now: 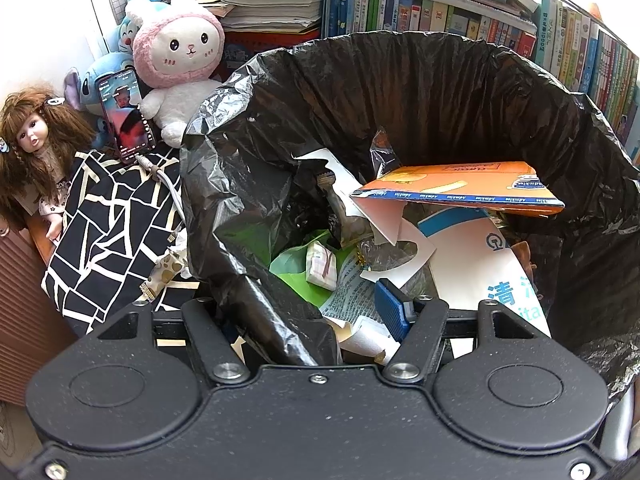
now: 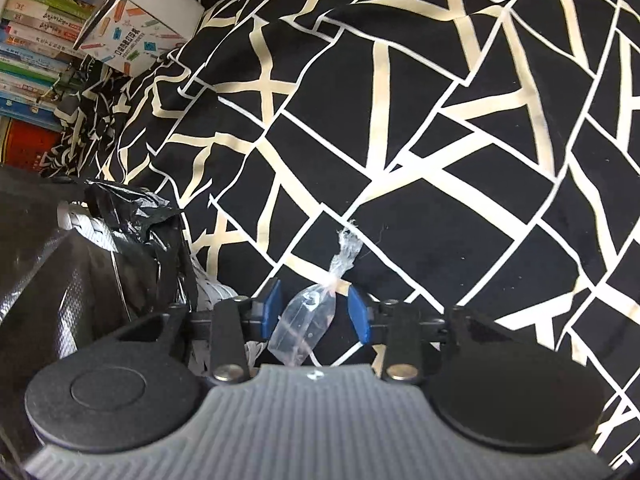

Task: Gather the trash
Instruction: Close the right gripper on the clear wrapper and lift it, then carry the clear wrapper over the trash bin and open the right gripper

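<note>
1. Looking down the left gripper [image 1: 316,308], we see its jaws standing partly open across the near rim of the bin [image 1: 600,128], with the black liner [image 1: 256,168] bunched between them. Only the right blue pad [image 1: 390,304] shows; the left pad is hidden behind the liner, so we cannot tell whether the jaws pinch it.
2. Inside the bin we see trash: an orange box [image 1: 460,186] lying flat at 2 o'clock, white paper [image 1: 476,260] with blue print at 4 o'clock, a green sheet [image 1: 296,272] and a small pink packet [image 1: 320,268] near the middle.
3. At 10 o'clock from the bin we find a pink plush [image 1: 180,60], a phone [image 1: 126,114] propped upright, and a doll [image 1: 32,136] at 9 o'clock. Books [image 1: 440,12] line the back at 12 o'clock.
4. Over the black-and-cream cloth [image 2: 440,120] we hold the right gripper [image 2: 316,312], its jaws narrowly open.
5. Between its blue pads [image 2: 358,314] lies a small clear bag [image 2: 306,320], knotted, its frayed tail pointing to 12 o'clock. The pads stand apart from the bag on both sides; we see no grip on it.
6. At 9 o'clock in the right view we see the liner's edge [image 2: 132,220], and at 11 o'clock a white carton [image 2: 140,28] by stacked books [image 2: 32,40].
</note>
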### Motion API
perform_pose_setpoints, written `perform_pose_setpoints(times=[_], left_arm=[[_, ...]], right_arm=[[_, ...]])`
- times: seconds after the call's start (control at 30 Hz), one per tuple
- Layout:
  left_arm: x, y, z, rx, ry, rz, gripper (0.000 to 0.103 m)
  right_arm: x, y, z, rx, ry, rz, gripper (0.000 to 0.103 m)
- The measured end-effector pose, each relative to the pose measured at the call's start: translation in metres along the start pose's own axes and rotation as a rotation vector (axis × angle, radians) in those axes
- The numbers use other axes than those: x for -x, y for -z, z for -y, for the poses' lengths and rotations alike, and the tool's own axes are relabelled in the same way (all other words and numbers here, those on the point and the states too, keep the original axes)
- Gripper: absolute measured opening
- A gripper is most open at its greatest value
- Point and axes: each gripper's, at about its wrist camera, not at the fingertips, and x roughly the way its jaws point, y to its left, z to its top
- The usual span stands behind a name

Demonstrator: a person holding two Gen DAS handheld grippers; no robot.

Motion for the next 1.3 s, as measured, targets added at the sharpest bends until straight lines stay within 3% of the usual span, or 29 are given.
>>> perform_pose_setpoints(times=[0.3, 0.57, 0.8, 0.97, 1.1, 1.3], left_arm=[[0.001, 0.0, 0.0, 0.005, 0.002, 0.002, 0.063], [0.001, 0.0, -0.001, 0.01, 0.011, 0.005, 0.065], [0.0, 0.001, -0.003, 0.007, 0.023, 0.005, 0.067], [0.0, 0.001, -0.005, 0.005, 0.032, 0.005, 0.067], [0.0, 0.002, -0.006, 0.006, 0.041, 0.003, 0.067], [-0.001, 0.002, -0.009, 0.008, 0.05, 0.0, 0.067]], right_arm=[[0.038, 0.003, 0.02, -0.001, -0.025, 0.095, 0.029], [0.127, 0.012, 0.03, 0.028, -0.147, 0.279, 0.029], [0.206, 0.034, -0.009, 0.189, -0.287, 0.425, 0.03], [0.242, 0.058, -0.044, 0.318, -0.349, 0.509, 0.025], [0.248, 0.068, -0.064, 0.39, -0.316, 0.559, 0.025], [0.242, 0.064, -0.059, 0.351, -0.32, 0.52, 0.023]])
